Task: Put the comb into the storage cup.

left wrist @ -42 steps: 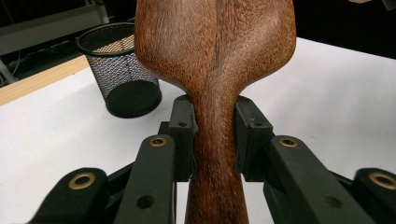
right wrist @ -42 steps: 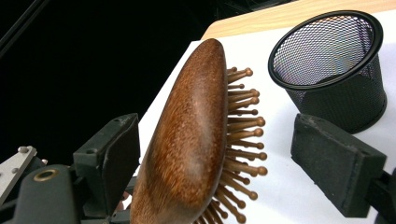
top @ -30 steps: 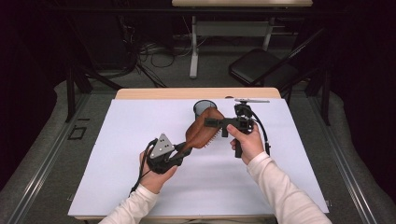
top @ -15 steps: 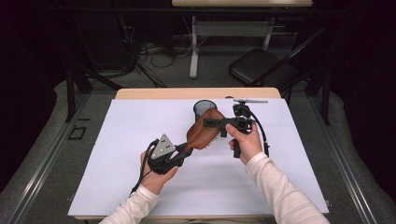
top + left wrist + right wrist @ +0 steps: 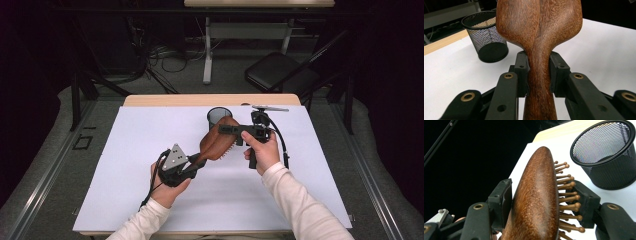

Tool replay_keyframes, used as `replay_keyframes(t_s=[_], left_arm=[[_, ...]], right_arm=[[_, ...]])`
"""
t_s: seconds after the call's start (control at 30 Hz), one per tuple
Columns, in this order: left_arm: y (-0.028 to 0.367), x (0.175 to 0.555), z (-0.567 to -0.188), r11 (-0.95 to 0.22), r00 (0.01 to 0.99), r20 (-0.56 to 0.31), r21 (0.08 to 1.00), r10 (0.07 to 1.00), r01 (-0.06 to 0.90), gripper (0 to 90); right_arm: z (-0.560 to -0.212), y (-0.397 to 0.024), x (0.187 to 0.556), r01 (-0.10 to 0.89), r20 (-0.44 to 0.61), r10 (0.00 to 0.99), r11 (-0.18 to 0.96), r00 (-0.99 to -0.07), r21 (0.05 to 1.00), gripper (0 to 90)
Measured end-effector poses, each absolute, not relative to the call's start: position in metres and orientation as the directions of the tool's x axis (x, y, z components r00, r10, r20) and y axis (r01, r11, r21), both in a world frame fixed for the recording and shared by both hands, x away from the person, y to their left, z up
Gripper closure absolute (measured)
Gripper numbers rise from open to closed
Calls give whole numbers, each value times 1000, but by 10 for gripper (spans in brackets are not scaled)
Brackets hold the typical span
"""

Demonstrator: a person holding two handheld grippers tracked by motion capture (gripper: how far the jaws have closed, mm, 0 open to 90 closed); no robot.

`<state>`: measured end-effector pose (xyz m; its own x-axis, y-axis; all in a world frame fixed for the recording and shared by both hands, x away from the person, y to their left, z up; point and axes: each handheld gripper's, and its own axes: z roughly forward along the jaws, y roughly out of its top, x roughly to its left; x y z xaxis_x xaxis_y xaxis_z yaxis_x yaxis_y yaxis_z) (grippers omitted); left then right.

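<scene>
Holding a wooden hairbrush (image 5: 218, 141) above the white table (image 5: 125, 165) in the high view: left gripper (image 5: 192, 165) on the handle, right gripper (image 5: 225, 130) at the head, black mesh cup (image 5: 219, 116) just behind.

Left gripper view: pads clamp the smooth, grained neck.

Right gripper view: jaws just closed; one pad on the rounded back, the other on ball-tipped pins.

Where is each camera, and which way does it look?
High view: above the table, looking forward and down; both forearms, left hand-held gripper, right hand-held gripper.
Left gripper view: along its jaws clamping the hairbrush handle.
Right gripper view: along its jaws, just closing around the brush head.
All views share hairbrush and mesh cup.
</scene>
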<state>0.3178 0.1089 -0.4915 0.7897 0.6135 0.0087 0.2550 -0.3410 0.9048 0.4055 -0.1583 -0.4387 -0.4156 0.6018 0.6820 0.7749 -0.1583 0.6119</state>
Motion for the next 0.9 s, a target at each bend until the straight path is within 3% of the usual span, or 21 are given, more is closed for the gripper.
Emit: replay_keyframes(t_s=[0.9], left_arm=[[110, 319, -493, -342, 789, 10, 905, 614, 254, 718]], right_arm=[[-441, -159, 408, 802, 717, 571, -160, -400, 575, 411]])
